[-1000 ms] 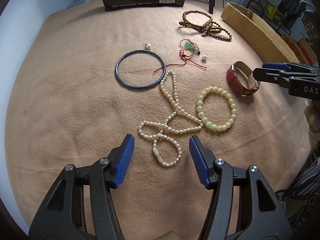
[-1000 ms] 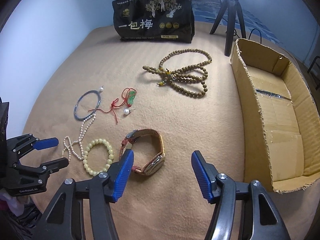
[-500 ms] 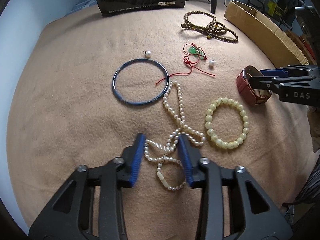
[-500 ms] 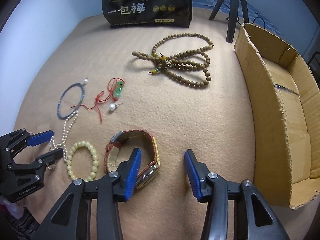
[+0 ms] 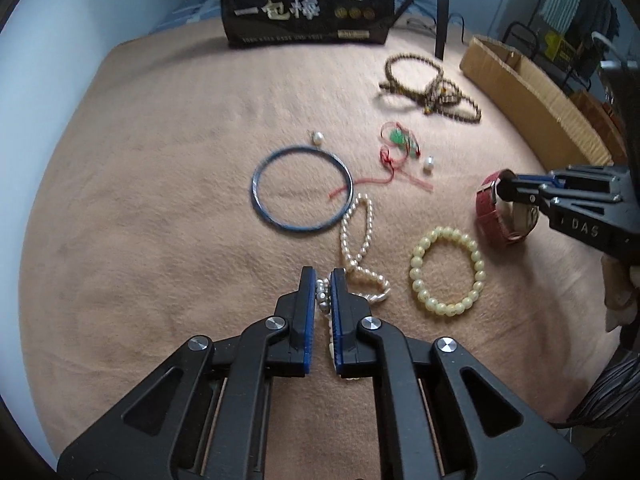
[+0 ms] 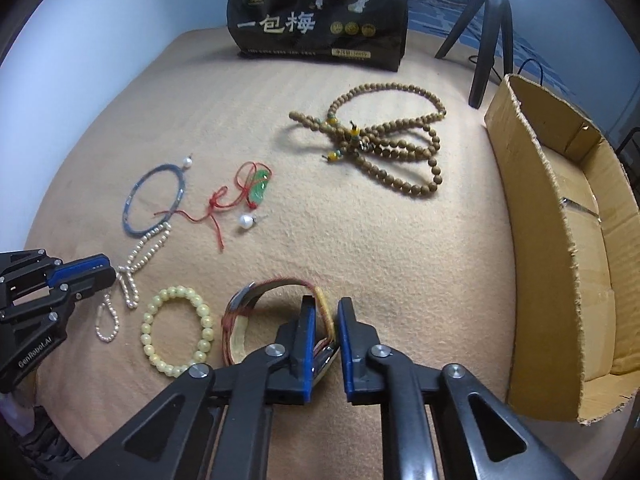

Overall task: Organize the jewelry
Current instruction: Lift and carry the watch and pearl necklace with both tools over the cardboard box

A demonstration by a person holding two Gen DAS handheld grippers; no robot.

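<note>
My left gripper [image 5: 321, 276] is shut on the white pearl necklace [image 5: 362, 236], which lies on the tan blanket; it also shows in the right wrist view [image 6: 146, 250]. My right gripper [image 6: 326, 308] is shut on the strap of the red-brown leather watch [image 6: 256, 300], also seen in the left wrist view [image 5: 490, 208]. A pale yellow bead bracelet [image 5: 446, 270] lies between them, also visible in the right wrist view [image 6: 176, 330].
A blue bangle [image 5: 302, 188], a red cord with green pendant [image 6: 250, 192], two loose pearl earrings [image 6: 246, 221] and a brown wooden bead string [image 6: 384, 140] lie on the blanket. An open cardboard box [image 6: 560, 240] stands right. A black bag [image 6: 320, 12] and tripod [image 6: 490, 28] stand behind.
Both grippers went from wide open to shut: the left closed on the pearl necklace, the right moved forward and closed on the watch strap.
</note>
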